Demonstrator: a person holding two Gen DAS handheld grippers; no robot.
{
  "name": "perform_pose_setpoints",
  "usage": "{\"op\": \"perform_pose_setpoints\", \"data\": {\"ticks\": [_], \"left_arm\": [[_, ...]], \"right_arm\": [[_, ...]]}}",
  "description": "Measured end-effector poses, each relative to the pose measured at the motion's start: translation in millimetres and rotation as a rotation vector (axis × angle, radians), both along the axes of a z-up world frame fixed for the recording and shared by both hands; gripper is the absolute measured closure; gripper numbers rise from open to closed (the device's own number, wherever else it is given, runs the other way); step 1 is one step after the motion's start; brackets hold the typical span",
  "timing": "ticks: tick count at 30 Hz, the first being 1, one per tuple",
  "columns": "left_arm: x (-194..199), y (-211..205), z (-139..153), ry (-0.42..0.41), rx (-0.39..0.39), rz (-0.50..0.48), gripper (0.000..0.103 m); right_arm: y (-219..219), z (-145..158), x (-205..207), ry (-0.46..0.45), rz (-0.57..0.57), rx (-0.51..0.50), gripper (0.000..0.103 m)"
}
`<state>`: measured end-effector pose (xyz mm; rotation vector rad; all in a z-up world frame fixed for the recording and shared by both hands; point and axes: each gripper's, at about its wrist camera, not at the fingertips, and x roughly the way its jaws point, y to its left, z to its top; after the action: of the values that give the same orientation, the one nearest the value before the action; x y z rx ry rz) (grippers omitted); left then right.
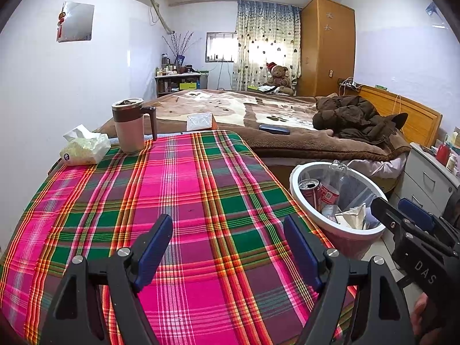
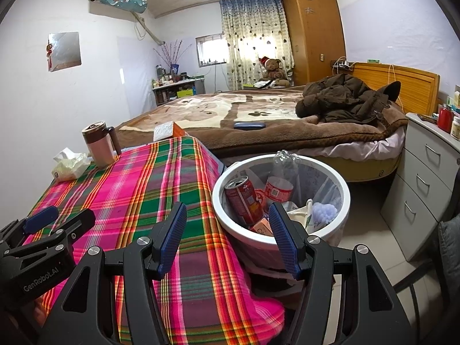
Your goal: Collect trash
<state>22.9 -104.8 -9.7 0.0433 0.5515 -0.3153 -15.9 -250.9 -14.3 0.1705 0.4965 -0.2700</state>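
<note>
A white trash bin (image 2: 230,224) with a clear liner stands on the floor at the right edge of the plaid-covered table (image 2: 138,189). It holds a red can (image 2: 244,198), a crushed plastic bottle (image 2: 280,184), crumpled paper (image 2: 302,212) and a small orange box (image 2: 263,227). The bin also shows in the left wrist view (image 1: 296,184) with the can (image 1: 309,191). My left gripper (image 1: 228,230) is open and empty above the tablecloth. My right gripper (image 2: 227,221) is open and empty, over the table's right edge and the bin's near rim.
A lidded mug (image 1: 129,126), a tissue pack (image 1: 84,148) and a small box (image 1: 199,121) stand at the table's far end. Behind is a bed (image 2: 258,120) with a brown jacket (image 2: 345,97). A grey drawer cabinet (image 2: 425,172) stands right of the bin.
</note>
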Motion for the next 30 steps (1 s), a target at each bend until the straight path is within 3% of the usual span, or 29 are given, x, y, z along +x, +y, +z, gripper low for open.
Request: {"op": "perform_pose_setpoints", "data": {"ticks": [30], "left_arm": [[-1.4,-3.0,0.8,-0.001,0.007,-0.007,0.022]], "right_arm": [[0.8,0.4,-0.4,-0.002,0.000,-0.002,0.042]]}}
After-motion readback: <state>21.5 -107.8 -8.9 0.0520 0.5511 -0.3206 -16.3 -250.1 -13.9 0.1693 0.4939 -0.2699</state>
